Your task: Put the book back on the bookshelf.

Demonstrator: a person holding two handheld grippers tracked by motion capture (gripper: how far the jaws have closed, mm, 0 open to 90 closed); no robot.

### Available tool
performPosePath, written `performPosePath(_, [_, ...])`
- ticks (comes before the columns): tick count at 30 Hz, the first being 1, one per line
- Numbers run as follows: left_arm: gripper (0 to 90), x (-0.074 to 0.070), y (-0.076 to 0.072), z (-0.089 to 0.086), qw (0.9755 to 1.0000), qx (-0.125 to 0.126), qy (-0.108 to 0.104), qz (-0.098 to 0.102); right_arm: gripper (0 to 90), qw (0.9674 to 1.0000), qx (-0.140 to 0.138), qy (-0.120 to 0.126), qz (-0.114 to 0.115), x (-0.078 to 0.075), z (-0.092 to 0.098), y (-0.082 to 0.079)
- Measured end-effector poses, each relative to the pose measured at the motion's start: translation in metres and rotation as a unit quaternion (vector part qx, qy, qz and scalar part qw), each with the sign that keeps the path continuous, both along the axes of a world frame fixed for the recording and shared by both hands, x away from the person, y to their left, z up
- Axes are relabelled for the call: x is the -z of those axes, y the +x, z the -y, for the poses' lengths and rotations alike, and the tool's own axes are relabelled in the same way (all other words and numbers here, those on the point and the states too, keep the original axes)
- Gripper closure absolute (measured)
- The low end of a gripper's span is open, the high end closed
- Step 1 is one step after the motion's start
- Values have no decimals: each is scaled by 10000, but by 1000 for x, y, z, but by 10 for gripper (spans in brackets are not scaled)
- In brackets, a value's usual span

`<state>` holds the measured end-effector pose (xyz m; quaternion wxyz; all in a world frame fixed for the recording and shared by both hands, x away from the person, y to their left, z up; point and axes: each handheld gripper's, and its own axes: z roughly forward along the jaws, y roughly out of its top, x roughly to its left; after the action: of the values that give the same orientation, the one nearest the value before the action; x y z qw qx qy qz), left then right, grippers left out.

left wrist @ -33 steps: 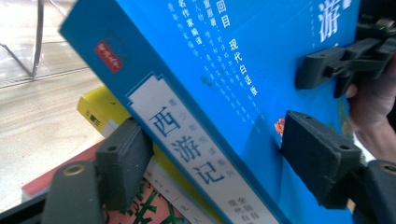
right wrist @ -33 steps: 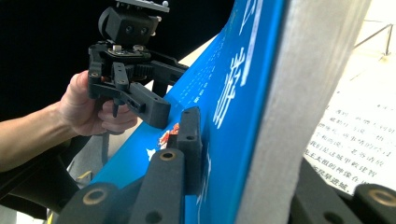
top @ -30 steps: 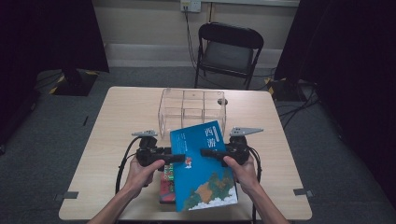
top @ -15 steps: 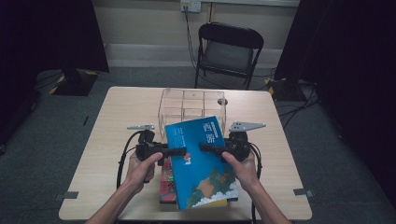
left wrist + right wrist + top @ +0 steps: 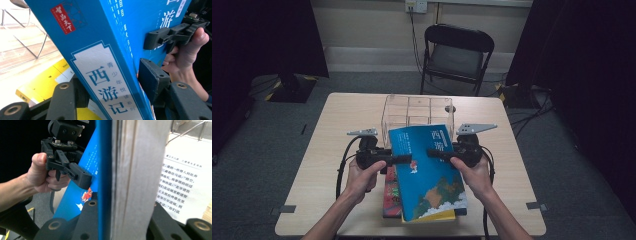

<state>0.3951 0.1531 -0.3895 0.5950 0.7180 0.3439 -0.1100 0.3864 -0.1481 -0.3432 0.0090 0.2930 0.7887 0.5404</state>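
Blue book [image 5: 427, 170] is off the surface [image 5: 337, 120], held between both tools over the stack of books [image 5: 392, 197] near the front edge. Left tool [image 5: 404, 159] clamps the spine edge; its jaws have just been closing and the pads now press both covers (left gripper view: spine [image 5: 110, 87] sits between them). Right tool [image 5: 434, 153] is pinched tight on the opposite, page edge [image 5: 140, 170].

Key relation: the book's long axis runs front to back, far end tilted up toward the clear box [image 5: 418, 112], which sits straight ahead, just beyond the book's top edge. The tools face each other across the short axis, so both are equally near; neither leads.

My read: next move is forward and up, rotating the book upright about that short axis to drop it into a slot. Both hands must travel together or the cover twists.
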Motion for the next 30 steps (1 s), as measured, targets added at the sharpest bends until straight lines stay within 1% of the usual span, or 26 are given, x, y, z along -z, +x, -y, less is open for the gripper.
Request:
performPosePath(2, [484,-5,0,-1,9999,-61,-16,97,782,9999,48,96,49,-1,0,0])
performPosePath(3, [490,-7,-1,-1,9999,-92,-1,135,783,9997,65,209,108,-3,0,-1])
performPosePath(5, [500,-13,-3,-2,9996,-169,0,233,784,9992,65,268,285,-5,0,-2])
performPosePath(7, [510,-18,-5,-4,9991,-203,25,385,784,9987,92,331,375,-8,-1,-3])
performPosePath(9, [528,-23,-5,-5,9987,-262,-50,431,784,9979,119,404,495,-11,-2,-5])
performPosePath(11, [538,-29,-6,-5,9977,-311,-26,602,784,9972,159,480,549,-14,-2,-5])
performPosePath(12, [542,-32,-7,-5,9971,-355,21,673,784,9967,172,526,598,-14,-2,-5])
performPosePath(13, [543,-34,-8,-5,9967,-398,31,704,784,9959,178,540,706,-16,-3,-6])
performPosePath(15, [544,-39,-10,-6,9954,-416,142,851,784,9943,211,583,873,-16,-4,-9])
performPosePath(17, [552,-43,-12,-6,9940,-443,173,980,784,9931,234,666,936,-17,-5,-11])
performPosePath(18, [558,-47,-13,-6,9926,-501,186,1089,785,9925,238,706,969,-17,-5,-11])
performPosePath(19, [567,-49,-14,-6,9920,-532,156,1135,784,9918,272,750,1002,-18,-6,-10])
performPosePath(20, [577,-53,-15,-6,9906,-583,139,1233,784,9913,272,795,1011,-18,-6,-10])
performPosePath(21, [587,-55,-16,-7,9897,-599,150,1292,783,9902,281,886,1045,-19,-6,-9])
performPosePath(22, [593,-57,-17,-8,9882,-616,206,1384,782,9895,283,941,1058,-20,-7,-8])
performPosePath(23, [596,-59,-19,-8,9860,-662,309,1502,781,9891,274,963,1082,-20,-7,-8])
performPosePath(24, [597,-58,-20,-8,9855,-674,330,1523,779,9888,270,948,1123,-20,-8,-7])
performPosePath(25, [597,-57,-21,-8,9849,-690,317,1554,776,9890,254,937,1117,-19,-9,-7])
performPosePath(26, [597,-55,-23,-8,9838,-728,269,1617,774,9891,227,956,1100,-18,-9,-6])
performPosePath(27, [597,-55,-24,-7,9834,-714,291,1643,770,9894,192,962,1068,-18,-8,-6])
performPosePath(28, [597,-57,-25,-6,9825,-690,357,1691,767,9896,176,947,1064,-18,-7,-6])
performPosePath(30, [597,-58,-29,-3,9806,-677,380,1799,739,9907,150,886,1019,-18,-3,-7])
